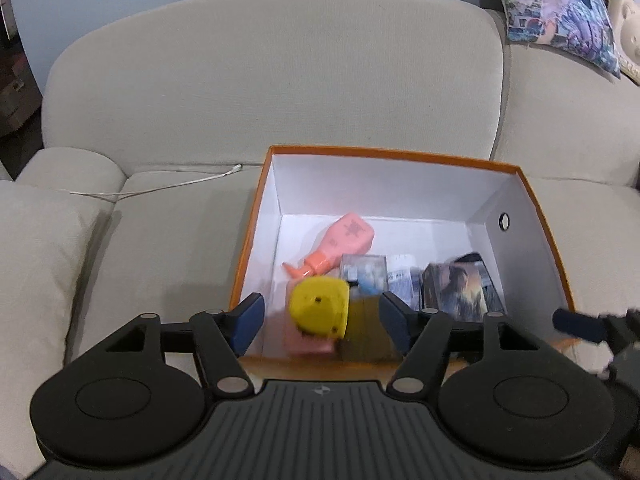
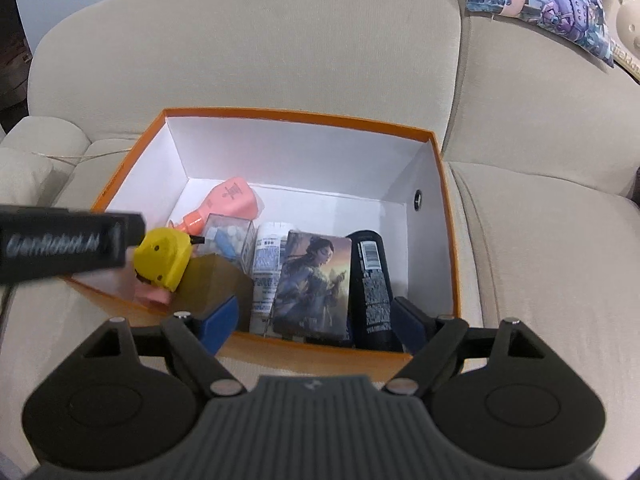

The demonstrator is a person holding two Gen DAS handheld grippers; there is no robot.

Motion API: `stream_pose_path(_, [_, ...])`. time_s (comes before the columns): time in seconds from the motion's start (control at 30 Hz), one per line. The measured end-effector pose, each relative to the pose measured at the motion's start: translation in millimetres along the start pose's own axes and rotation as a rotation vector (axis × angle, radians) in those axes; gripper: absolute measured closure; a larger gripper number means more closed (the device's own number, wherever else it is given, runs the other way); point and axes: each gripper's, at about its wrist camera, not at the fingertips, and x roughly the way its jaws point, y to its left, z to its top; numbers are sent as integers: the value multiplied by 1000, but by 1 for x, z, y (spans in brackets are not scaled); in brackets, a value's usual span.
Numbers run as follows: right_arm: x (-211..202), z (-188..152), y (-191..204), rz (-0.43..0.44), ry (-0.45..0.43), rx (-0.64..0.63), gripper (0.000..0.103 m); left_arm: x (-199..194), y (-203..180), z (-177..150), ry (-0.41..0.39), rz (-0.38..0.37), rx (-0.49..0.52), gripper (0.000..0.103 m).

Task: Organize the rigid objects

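An orange box with a white inside stands on a beige sofa. In it lie a pink bottle, a yellow plastic piece on a pink block, a clear case, a white tube, a picture-printed box and a black bottle. My left gripper hangs open over the box's near left corner, the yellow piece below and clear of both pads. My right gripper is open above the near wall, over the tube, picture box and black bottle.
A white cable runs across the seat cushion left of the box. A patterned cushion and a cream plush toy sit on the sofa at the far right. The sofa armrest rises at the left.
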Motion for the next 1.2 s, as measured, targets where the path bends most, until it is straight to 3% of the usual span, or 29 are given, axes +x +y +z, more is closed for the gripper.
stream_pose_path(0.43, [-25,-18,5,-39,-33,2,16,-31,13,-35,-34,33,-45,20])
stream_pose_path(1.2, [-26,-21,9,-67,-54,-3,13,-28,19,-36,-31,49,-67,14])
